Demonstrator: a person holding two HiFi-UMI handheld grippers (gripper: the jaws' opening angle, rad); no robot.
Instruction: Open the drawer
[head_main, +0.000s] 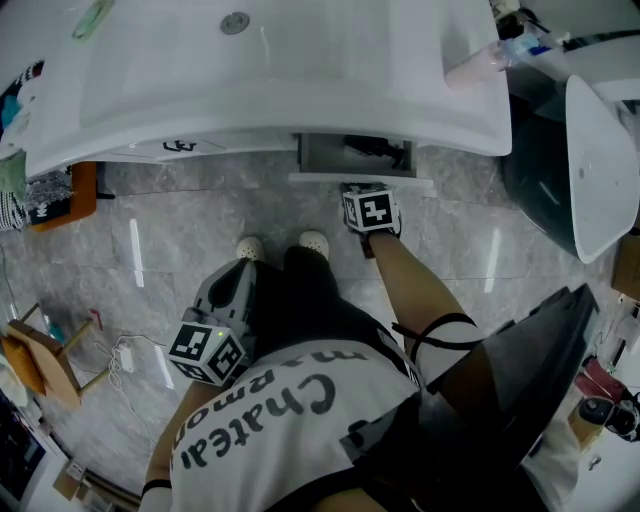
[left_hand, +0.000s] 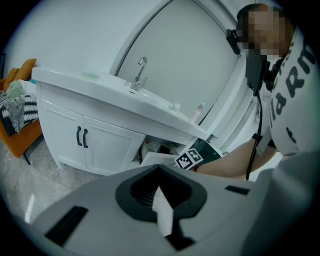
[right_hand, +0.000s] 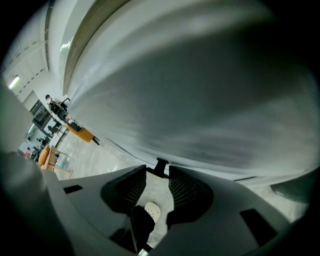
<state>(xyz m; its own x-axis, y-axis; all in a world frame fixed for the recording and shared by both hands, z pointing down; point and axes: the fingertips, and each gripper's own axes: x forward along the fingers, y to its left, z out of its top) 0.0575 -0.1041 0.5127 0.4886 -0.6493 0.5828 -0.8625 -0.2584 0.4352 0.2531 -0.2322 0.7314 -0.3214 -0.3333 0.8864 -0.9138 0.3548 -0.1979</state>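
I'm looking down on a white vanity (head_main: 300, 90) that fills the top of the head view, with its basin set into the countertop. Grey marble floor (head_main: 200, 230) runs below it. From the left gripper view I can see the vanity's two cabinet doors (left_hand: 82, 137) with their black pulls, and the faucet (left_hand: 140, 72) above them.

The drawer (head_main: 355, 155) sits under the counter, to the right of those doors. It is pulled partly out, so its dark inside shows behind the pale front panel. In the right gripper view that front panel is a big blurred grey-white surface filling most of the picture.

My right gripper (head_main: 365, 195) is right at the drawer's front edge, arm stretched forward, marker cube on top. Its jaws (right_hand: 157, 169) stand wide apart. The drawer's small black handle (right_hand: 161, 164) sits at the mouth of the gap, between the fingertips, and the ribbed pads are not pressing on it. Whether a fingertip hooks behind it I cannot tell.

My left gripper (head_main: 235, 280) hangs low by the person's hip, well away from the vanity. Its jaws (left_hand: 160, 172) are drawn together at the tips, with nothing between them.

A white shoe (right_hand: 151, 212) shows through the right gripper's gap, down on the floor.
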